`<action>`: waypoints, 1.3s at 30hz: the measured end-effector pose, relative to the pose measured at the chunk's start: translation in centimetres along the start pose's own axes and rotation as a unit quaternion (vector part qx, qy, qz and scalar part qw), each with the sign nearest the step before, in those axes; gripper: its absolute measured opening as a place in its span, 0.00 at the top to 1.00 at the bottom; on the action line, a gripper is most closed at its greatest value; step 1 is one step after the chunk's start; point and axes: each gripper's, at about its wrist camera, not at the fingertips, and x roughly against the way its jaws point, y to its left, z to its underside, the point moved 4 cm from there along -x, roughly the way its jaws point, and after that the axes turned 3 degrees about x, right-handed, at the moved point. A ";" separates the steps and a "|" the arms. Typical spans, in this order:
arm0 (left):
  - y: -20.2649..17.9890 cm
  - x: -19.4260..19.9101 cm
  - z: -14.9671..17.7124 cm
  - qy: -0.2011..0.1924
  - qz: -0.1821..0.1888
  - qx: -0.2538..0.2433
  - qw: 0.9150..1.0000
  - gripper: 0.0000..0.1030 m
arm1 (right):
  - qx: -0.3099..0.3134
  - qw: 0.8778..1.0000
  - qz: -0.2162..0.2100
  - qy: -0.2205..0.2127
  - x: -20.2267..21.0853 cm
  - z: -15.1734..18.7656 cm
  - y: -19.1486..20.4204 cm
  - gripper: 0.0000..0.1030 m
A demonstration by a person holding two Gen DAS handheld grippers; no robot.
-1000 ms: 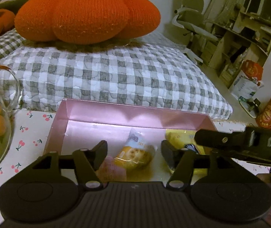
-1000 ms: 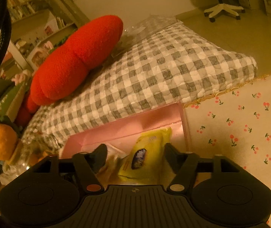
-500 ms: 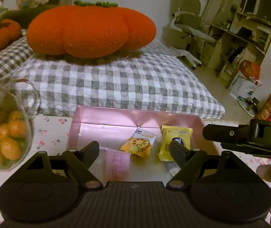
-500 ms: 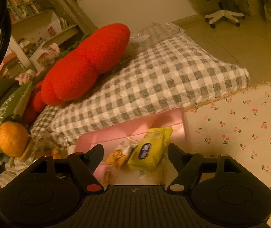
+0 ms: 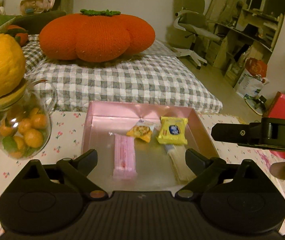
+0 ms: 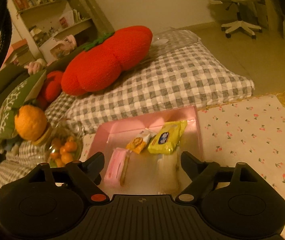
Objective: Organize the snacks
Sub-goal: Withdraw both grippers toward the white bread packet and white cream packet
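Observation:
A pink box (image 5: 142, 110) (image 6: 154, 121) lies on the cherry-print cloth and holds several snacks. Inside are a pink wrapped bar (image 5: 124, 157) (image 6: 115, 165), an orange cookie packet (image 5: 141, 132) (image 6: 137, 143), a yellow packet (image 5: 173, 131) (image 6: 166, 138) and a pale long packet (image 5: 177, 163) (image 6: 167, 171). My left gripper (image 5: 141, 157) hangs above the box's near end, its jaws opening, with nothing pressed between them. My right gripper (image 6: 142, 160) hovers likewise, jaws opening and empty; its body (image 5: 262, 134) shows at the right of the left wrist view.
A glass jar (image 5: 24, 134) (image 6: 64, 150) of small oranges with an orange-shaped lid stands left of the box. Behind the box lies a grey checked cushion (image 5: 122, 82) with a red pumpkin-shaped pillow (image 5: 96, 36). The cherry-print cloth (image 6: 252, 132) spreads to the right.
Both grippers have pulled back and up from the box and their jaws have widened. The orange cookie packet and the yellow packet now lie free in the box.

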 end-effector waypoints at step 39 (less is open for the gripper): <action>5.3 6.9 9.1 0.023 -0.041 -0.041 0.998 0.01 | 0.113 0.993 0.036 0.002 5.0 11.6 1.4 0.08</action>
